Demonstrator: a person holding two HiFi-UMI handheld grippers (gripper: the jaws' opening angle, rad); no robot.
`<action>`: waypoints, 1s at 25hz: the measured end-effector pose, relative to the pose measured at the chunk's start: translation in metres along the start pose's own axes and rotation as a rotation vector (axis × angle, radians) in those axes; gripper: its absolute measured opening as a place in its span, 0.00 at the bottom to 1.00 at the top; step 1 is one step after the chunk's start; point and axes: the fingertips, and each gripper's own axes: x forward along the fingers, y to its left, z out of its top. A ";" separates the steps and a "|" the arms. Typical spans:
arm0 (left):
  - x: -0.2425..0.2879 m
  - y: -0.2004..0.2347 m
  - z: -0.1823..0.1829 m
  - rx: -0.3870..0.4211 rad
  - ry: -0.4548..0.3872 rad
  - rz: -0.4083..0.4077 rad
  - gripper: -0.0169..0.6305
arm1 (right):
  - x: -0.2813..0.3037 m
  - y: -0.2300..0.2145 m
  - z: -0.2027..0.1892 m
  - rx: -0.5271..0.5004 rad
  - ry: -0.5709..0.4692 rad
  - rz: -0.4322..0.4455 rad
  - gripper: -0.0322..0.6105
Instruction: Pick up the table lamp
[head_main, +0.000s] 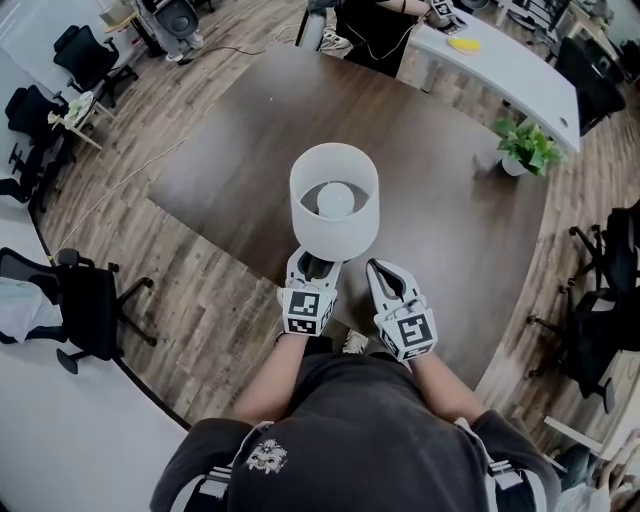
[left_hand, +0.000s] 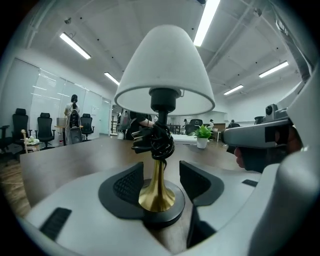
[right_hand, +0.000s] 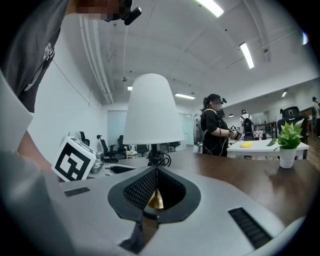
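Head view puts the big dark wooden surface (head_main: 440, 200) straight in front of you, reaching out across a plank floor (head_main: 200, 300). A long white desk (head_main: 510, 60) stands beyond its far right edge, and a black office chair (head_main: 85, 300) stands off to your left.

The table lamp (head_main: 334, 200) stands upright on the surface close to the near edge, its white shade hiding everything below it from above. In the left gripper view you can see the rest of the lamp (left_hand: 165, 70): a round black base (left_hand: 165, 212), a flared brass stem (left_hand: 158, 185) and a black cord (left_hand: 155, 140) bundled around the stem under the shade.

Your left gripper (head_main: 315, 262) reaches in under the near side of the shade. Its own view shows the left gripper (left_hand: 161, 177) with jaws spread wide, one on either side of the brass stem, just above the base. The left pad sits close beside the stem and the right pad is clear of it.

Your right gripper (head_main: 385, 272) sits just right of the lamp, beside the other one. In its own view the right gripper (right_hand: 156, 172) has its jaws closed tip to tip with nothing clamped; a bit of brass shows through the gap behind them.

A small potted plant (head_main: 525, 148) stands at the far right edge of the surface.
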 end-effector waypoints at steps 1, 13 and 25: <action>0.005 -0.001 -0.002 0.008 0.003 -0.005 0.37 | 0.001 -0.003 -0.002 0.003 0.004 -0.004 0.09; 0.045 -0.004 -0.013 0.040 0.018 -0.006 0.39 | 0.006 -0.027 -0.014 -0.001 0.035 -0.026 0.09; 0.053 -0.002 -0.010 0.085 0.001 0.056 0.20 | 0.008 -0.035 -0.015 -0.001 0.041 -0.025 0.09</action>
